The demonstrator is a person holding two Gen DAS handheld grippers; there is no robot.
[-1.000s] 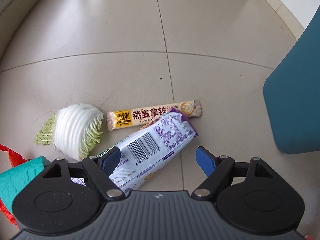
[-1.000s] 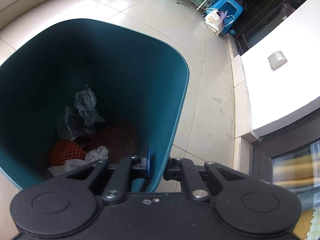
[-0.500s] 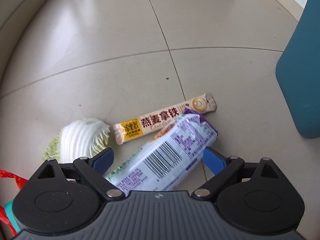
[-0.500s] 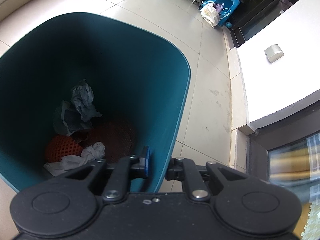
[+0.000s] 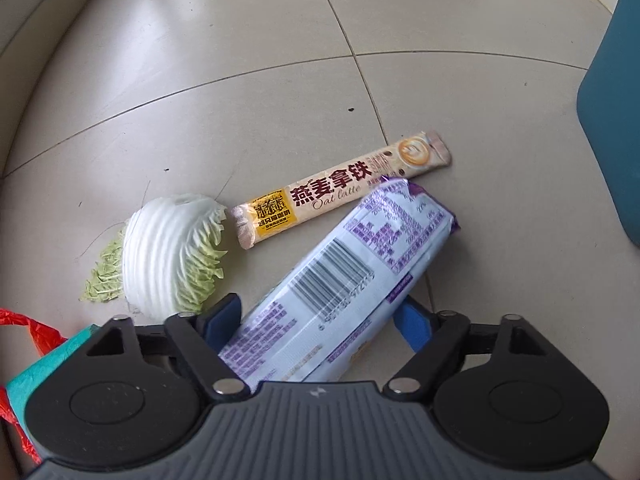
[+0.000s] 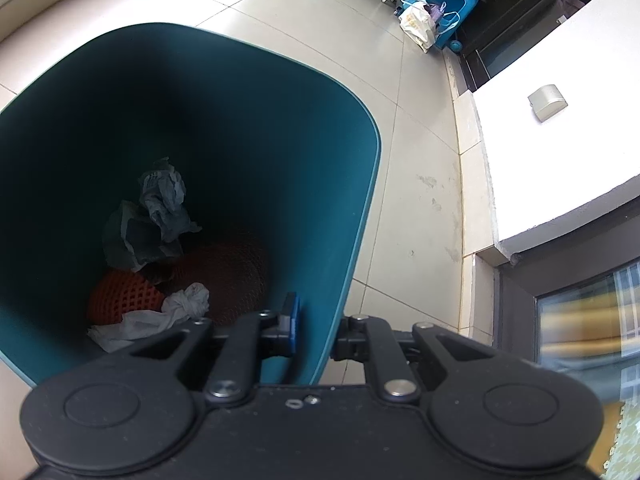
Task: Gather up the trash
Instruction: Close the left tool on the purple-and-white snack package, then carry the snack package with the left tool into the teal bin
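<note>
Left gripper (image 5: 318, 316) points steeply down, fingers closing around snack packet (image 5: 340, 284), contact unclear; right gripper (image 6: 316, 330) clamps bin (image 6: 356, 216) wall. Tiled floor (image 5: 240, 60).

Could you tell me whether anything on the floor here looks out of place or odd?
Yes: litter lies loose on the floor tiles beside the teal bin rather than in it: a cabbage piece, an oat latte sachet, and a purple-and-white packet overlapping the sachet's edge, between the left gripper pads.
</note>
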